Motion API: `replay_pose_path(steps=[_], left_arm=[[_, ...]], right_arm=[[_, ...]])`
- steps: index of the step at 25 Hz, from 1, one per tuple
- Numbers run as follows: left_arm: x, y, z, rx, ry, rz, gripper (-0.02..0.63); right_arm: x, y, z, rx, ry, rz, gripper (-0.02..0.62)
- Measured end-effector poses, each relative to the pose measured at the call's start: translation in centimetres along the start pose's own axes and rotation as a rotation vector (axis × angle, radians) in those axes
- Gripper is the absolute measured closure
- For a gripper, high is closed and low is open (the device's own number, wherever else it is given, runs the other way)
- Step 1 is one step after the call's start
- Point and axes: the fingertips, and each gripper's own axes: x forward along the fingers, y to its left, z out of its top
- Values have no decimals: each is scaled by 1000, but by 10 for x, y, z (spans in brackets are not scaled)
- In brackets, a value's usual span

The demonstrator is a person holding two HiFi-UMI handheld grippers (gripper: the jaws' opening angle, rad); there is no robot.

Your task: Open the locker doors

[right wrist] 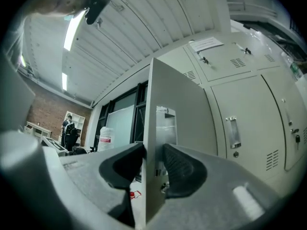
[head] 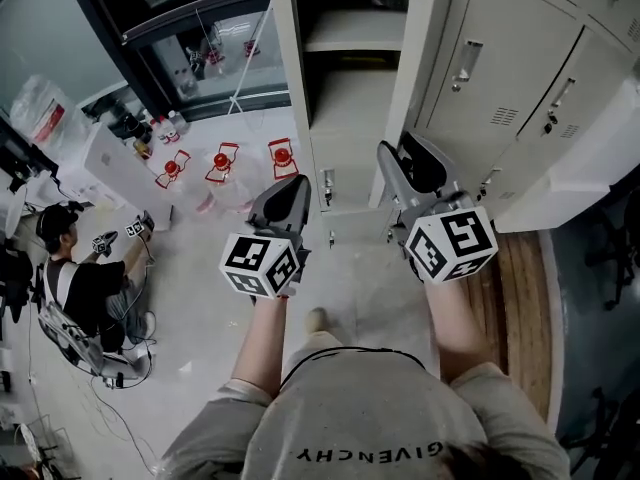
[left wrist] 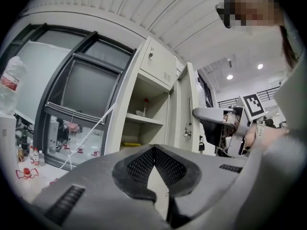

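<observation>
A pale floor (head: 200, 298) runs to a glass wall (head: 200, 48) and grey lockers (head: 520, 98). The locker door (right wrist: 177, 109) stands swung out beside its open compartment (head: 350, 98), its long axis upright. The right gripper (right wrist: 153, 164) clamps the door's free edge. The left gripper (left wrist: 154, 169) is closed and empty.
</observation>
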Motion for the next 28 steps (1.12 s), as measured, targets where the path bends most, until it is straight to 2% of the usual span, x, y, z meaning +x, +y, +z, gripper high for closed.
replay_pose_path(steps=[13, 19, 28], left_arm=[[12, -70, -12, -2, -2, -14, 607], [18, -95, -14, 3, -4, -37, 607], [26, -112, -18, 4, 5, -52, 607]], right_arm=[[-77, -67, 10, 30, -17, -37, 454], [-105, -106, 13, 44, -39, -120, 472], [-128, -163, 13, -24, -19, -251, 505]])
